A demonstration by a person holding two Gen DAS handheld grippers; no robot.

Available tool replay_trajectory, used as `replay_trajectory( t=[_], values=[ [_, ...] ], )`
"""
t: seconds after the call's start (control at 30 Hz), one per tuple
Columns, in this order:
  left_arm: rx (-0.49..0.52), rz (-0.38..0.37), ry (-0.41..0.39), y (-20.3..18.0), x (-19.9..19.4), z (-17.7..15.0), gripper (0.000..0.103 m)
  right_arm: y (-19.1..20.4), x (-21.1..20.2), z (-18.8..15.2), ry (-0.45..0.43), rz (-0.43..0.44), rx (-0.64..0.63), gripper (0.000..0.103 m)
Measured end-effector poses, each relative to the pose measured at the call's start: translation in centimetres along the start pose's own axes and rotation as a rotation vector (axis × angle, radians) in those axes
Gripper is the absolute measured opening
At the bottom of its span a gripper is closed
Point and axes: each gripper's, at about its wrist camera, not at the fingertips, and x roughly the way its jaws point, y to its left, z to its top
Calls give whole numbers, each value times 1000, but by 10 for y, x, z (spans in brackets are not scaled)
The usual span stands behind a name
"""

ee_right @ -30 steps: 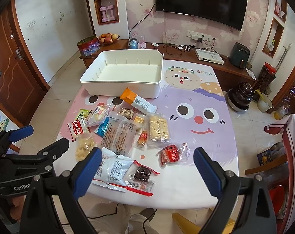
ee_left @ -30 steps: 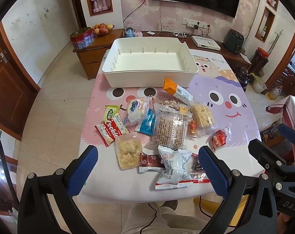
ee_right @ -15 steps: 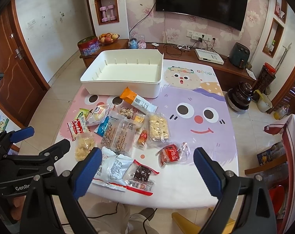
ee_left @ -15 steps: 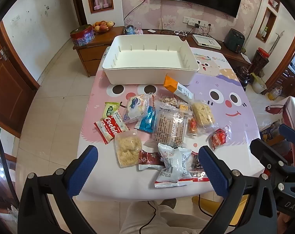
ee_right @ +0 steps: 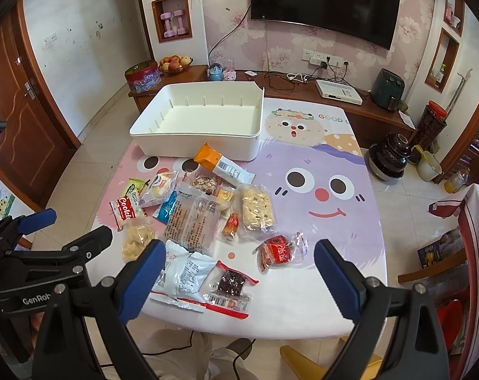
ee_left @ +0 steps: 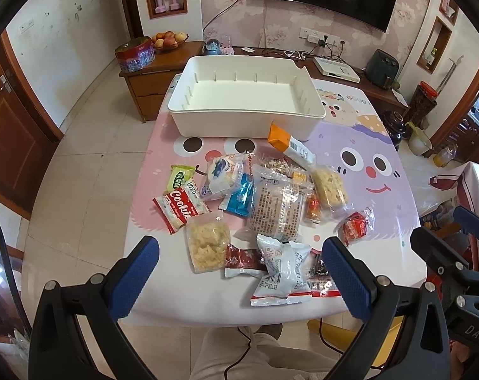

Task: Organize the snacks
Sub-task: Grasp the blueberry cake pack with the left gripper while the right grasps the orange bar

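Blue pads sit on both tongs, and both tongs are wide apart with nothing between them. The left tongs [ee_left: 240, 272] hang above the near edge of the table [ee_left: 394, 247]. The right tongs [ee_right: 239, 272] hang above the same near edge, a bit more to the right.

The snacks lie in a loose pile on the near half of the table, just past the tips of the tongs. A white crinkly packet [ee_left: 284, 269] is the nearest one to the left tongs, lying between the two pads. Left of it are a dark red wrapper [ee_left: 242, 258] and a clear bag of pale yellow pieces [ee_left: 206, 242]. Under the right tongs are a clear packet with a dark square inside [ee_right: 230, 285] and a red wrapped sweet [ee_right: 279, 250]. The red sweet lies apart from the pile, on its right side.

A white box [ee_left: 244, 104] stands at the far left of the table. An orange and white packet [ee_left: 290, 147] leans on its near wall.

The right half of the table is bare, with a purple smiling face on the cloth. The near packets lie close to the table's edge.
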Motion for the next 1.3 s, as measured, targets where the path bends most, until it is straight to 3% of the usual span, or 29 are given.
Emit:
replay_trajectory(
  t=[0.37,0.53,0.83,1.3],
  values=[
    [-12,-2,-23,32,5,33,102,1,7,20,-10,9,16,93],
    [72,32,8,48,27,51,102,7,20,38,1,47,-2,90],
    [66,-11,168,72,104,73,102,22,76,72,37,59,-72,87],
    [-34,-123,363,66,227,93,97,29,212,96,171,37,-152,77]
  ],
)
